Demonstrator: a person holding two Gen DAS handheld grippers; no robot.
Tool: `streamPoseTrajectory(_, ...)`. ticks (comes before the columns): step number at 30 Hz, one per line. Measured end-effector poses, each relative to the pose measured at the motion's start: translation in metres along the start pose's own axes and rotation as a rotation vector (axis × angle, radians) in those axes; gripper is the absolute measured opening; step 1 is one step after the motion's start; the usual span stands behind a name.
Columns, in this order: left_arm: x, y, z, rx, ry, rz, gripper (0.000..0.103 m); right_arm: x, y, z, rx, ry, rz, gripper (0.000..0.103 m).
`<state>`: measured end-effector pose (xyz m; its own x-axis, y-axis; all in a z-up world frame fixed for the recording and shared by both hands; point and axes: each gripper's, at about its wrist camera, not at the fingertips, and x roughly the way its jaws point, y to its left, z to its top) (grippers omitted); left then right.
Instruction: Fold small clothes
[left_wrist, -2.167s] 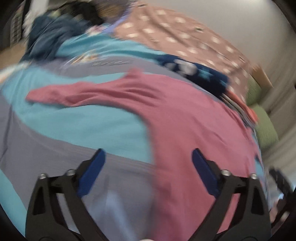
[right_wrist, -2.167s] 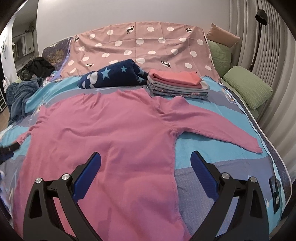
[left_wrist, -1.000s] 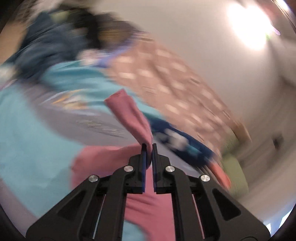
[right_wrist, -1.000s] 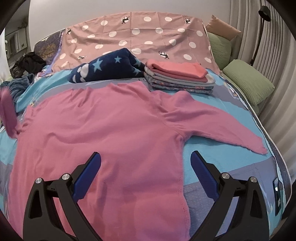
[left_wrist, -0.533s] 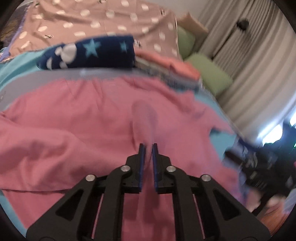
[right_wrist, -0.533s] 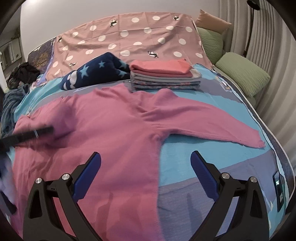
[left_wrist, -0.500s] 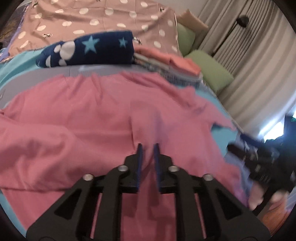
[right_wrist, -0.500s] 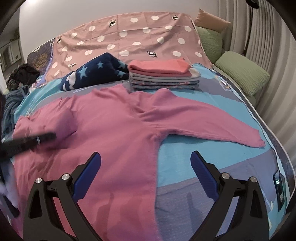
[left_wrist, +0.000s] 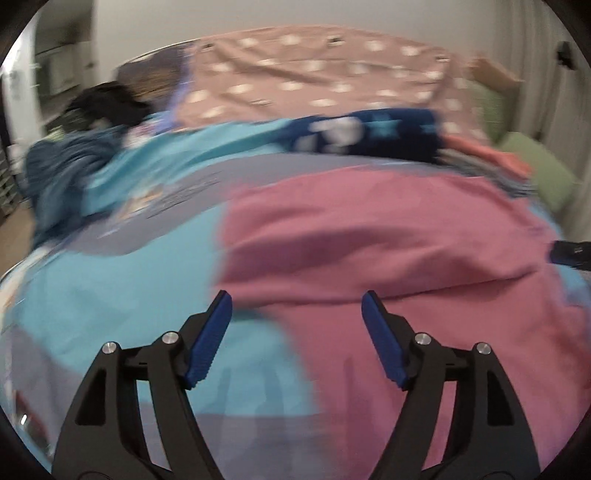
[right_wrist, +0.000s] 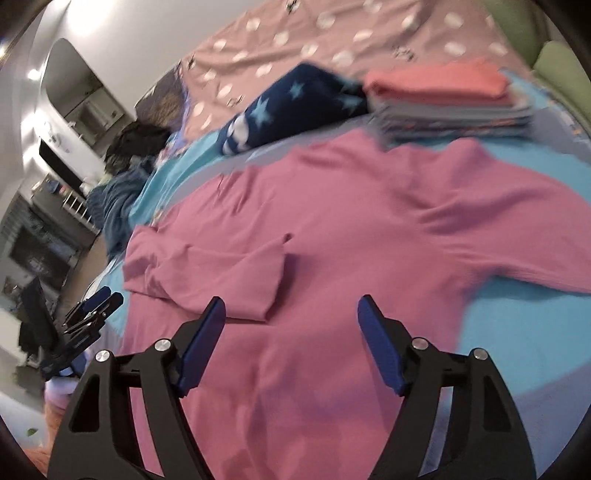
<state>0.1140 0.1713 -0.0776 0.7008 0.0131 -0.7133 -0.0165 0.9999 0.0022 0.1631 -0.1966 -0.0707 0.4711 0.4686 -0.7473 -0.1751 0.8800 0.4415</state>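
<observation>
Over pink top (right_wrist: 332, 229): L fingers (left_wrist: 218, 328) opening, R fingers (right_wrist: 376, 343) closing (both empty); no legible writing.

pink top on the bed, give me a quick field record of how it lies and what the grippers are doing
garment: pink top, spread flat on the bed
one sleeve: folded in across the body
other sleeve: out flat on the bed
left gripper: jaws opening, nothing between them
right gripper: jaws closing, nothing gripped, above the top's lower half
behind the top: folded stack, star blanket
</observation>
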Motion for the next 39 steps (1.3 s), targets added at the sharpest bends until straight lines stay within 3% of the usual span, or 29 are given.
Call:
streamPoseTrajectory(5,0.017,0.040,-0.004,-0.091,0.067,0.026,0.076,0.040,0.023,0.018,-0.070,0.084,0.048,0.075)
streamPoseTrajectory(6,0.021,0.044,-0.004,-0.106,0.073,0.010,0.076,0.049,0.026,0.020,-0.076,0.119,0.067,0.046)
streamPoseTrajectory(7,0.023,0.046,-0.005,-0.117,0.075,0.000,0.076,0.056,0.031,0.021,-0.078,0.163,0.095,0.004)
streamPoseTrajectory(8,0.027,0.048,-0.004,-0.132,0.075,-0.019,0.076,0.055,0.033,0.023,-0.071,0.167,0.099,0.005)
streamPoseTrajectory(11,0.039,0.041,0.002,-0.136,0.076,-0.050,0.077,0.014,0.049,0.038,-0.101,0.010,0.125,0.005)
streamPoseTrajectory(13,0.045,0.032,0.004,-0.118,0.083,-0.053,0.077,-0.030,0.044,0.056,-0.054,-0.120,0.168,0.005)
streamPoseTrajectory(16,0.050,0.023,0.004,-0.093,0.096,-0.038,0.077,-0.068,0.025,0.078,-0.008,-0.254,0.090,0.005)
streamPoseTrajectory(18,0.049,0.019,0.003,-0.077,0.089,-0.035,0.077,-0.065,0.006,0.087,0.005,-0.238,0.021,0.007)
streamPoseTrajectory(20,0.047,0.016,0.003,-0.066,0.082,-0.034,0.077,-0.045,-0.020,0.089,0.074,-0.150,-0.003,0.012)
streamPoseTrajectory(22,0.045,0.015,0.002,-0.065,0.079,-0.033,0.077,-0.022,-0.049,0.083,0.172,-0.052,-0.027,0.032)
streamPoseTrajectory(24,0.045,0.016,0.002,-0.074,0.082,-0.040,0.075,-0.015,-0.066,0.069,0.209,-0.028,-0.056,0.035)
streamPoseTrajectory(29,0.047,0.016,0.002,-0.081,0.098,-0.062,0.065,-0.015,-0.075,0.049,0.165,-0.012,-0.046,0.049)
streamPoseTrajectory(31,0.047,0.014,0.003,-0.070,0.095,-0.066,0.060,-0.014,-0.073,0.045,0.119,0.000,-0.064,0.060)
streamPoseTrajectory(34,0.050,0.010,0.007,-0.068,0.096,-0.074,0.052,0.000,-0.064,0.041,0.040,0.018,-0.103,0.064)
streamPoseTrajectory(36,0.052,0.009,0.010,-0.073,0.091,-0.082,0.042,0.009,-0.057,0.040,-0.021,-0.004,-0.143,0.064)
streamPoseTrajectory(37,0.052,0.009,0.011,-0.079,0.085,-0.099,0.025,0.013,-0.054,0.042,-0.042,-0.016,-0.160,0.049)
streamPoseTrajectory(38,0.052,0.009,0.013,-0.085,0.082,-0.119,0.011,0.013,-0.050,0.045,-0.056,-0.020,-0.167,0.027)
streamPoseTrajectory(39,0.049,0.008,0.014,-0.096,0.077,-0.126,0.009,0.013,-0.047,0.047,-0.037,-0.019,-0.137,0.006)
